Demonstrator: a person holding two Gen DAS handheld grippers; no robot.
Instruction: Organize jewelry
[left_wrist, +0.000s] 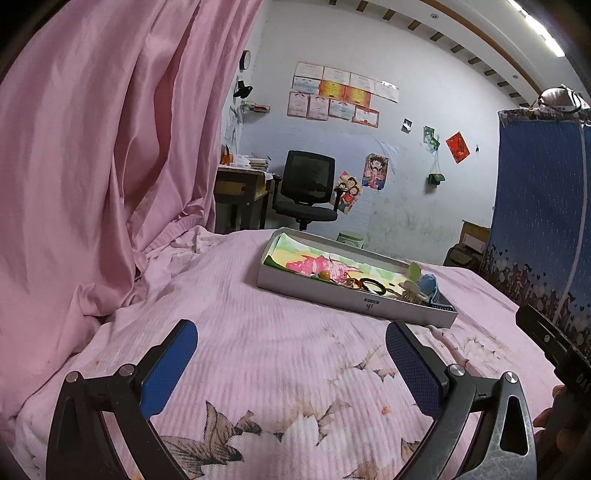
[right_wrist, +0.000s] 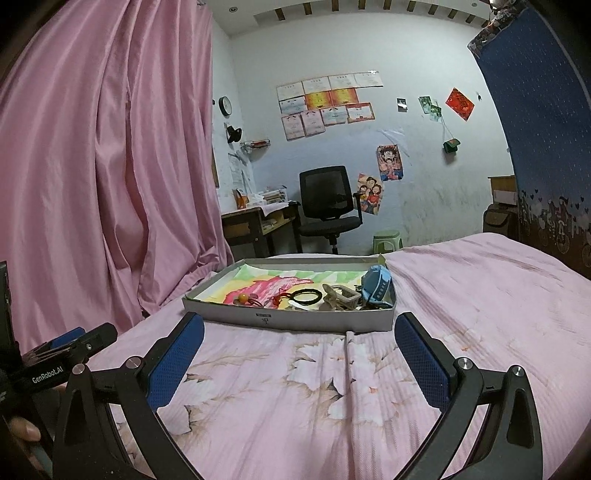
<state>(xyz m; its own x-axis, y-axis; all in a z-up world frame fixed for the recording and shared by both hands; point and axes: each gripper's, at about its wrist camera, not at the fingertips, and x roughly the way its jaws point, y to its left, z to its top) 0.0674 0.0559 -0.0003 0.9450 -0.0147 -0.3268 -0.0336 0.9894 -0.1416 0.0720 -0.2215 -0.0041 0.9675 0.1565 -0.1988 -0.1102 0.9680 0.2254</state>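
Your left gripper (left_wrist: 291, 365) and right gripper (right_wrist: 299, 360) both spread wide and empty above the bed (right_wrist: 480, 295), jewelry tray (right_wrist: 288, 317) just beyond, blue watch (right_wrist: 378, 290) at its right end clearest from your right view.

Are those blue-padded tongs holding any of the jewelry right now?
No. The left tongs and right tongs are both open and empty above the bedspread; the jewelry lies in the tray.

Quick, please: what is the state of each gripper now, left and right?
Left gripper: open, holding nothing.
Right gripper: open, holding nothing.
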